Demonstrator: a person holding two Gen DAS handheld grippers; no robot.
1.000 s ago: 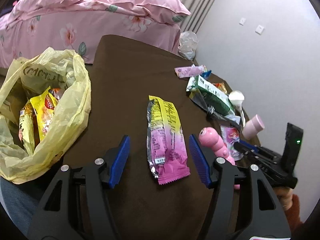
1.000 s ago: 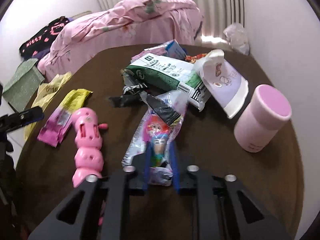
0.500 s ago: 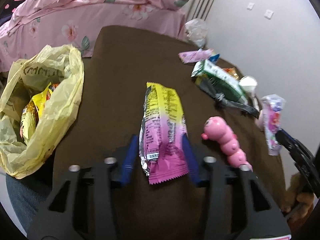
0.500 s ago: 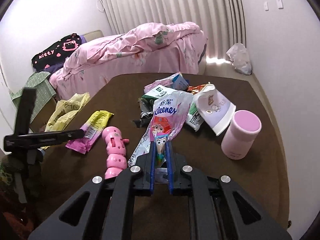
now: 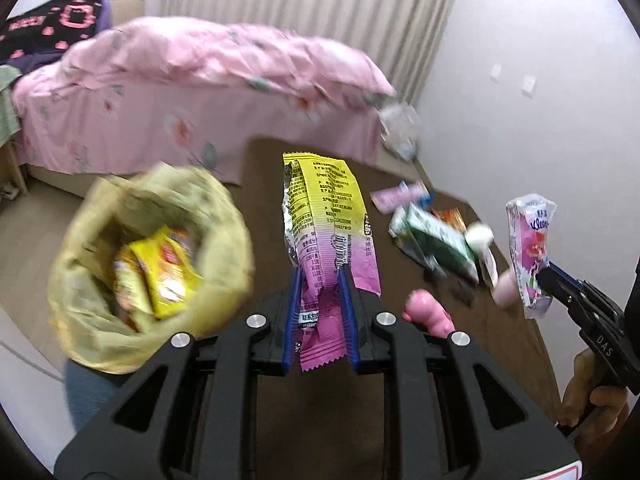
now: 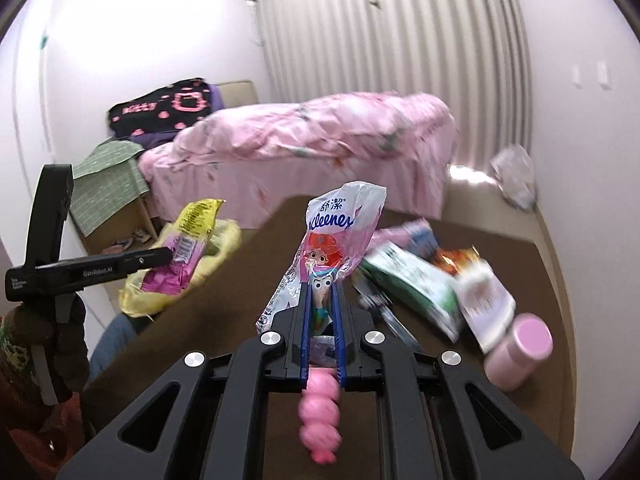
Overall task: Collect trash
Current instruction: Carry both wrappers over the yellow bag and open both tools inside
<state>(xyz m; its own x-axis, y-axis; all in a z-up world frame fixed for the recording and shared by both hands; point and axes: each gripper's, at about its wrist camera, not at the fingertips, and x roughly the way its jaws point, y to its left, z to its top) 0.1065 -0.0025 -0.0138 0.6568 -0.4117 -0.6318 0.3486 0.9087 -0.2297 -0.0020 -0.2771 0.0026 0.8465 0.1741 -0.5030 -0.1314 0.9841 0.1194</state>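
Note:
My left gripper (image 5: 320, 276) is shut on a yellow and pink snack wrapper (image 5: 324, 208) and holds it up above the brown table (image 5: 264, 168). It also shows in the right wrist view (image 6: 188, 236), over the open yellow trash bag (image 6: 218, 256). The bag (image 5: 136, 256) sits at the table's left edge with yellow packets inside. My right gripper (image 6: 322, 292) is shut on a Kleenex tissue packet (image 6: 340, 236) and holds it in the air; the packet also shows in the left wrist view (image 5: 530, 244).
A pink caterpillar toy (image 6: 320, 412) lies on the table below my right gripper. A green carton (image 6: 412, 284), a white pouch (image 6: 486, 296), other wrappers and a pink cup (image 6: 520, 356) lie at the right. A pink bed (image 6: 304, 148) stands behind.
My left gripper closed on the snack wrapper and lifted it off the table toward the bag. My right gripper raised the tissue packet higher.

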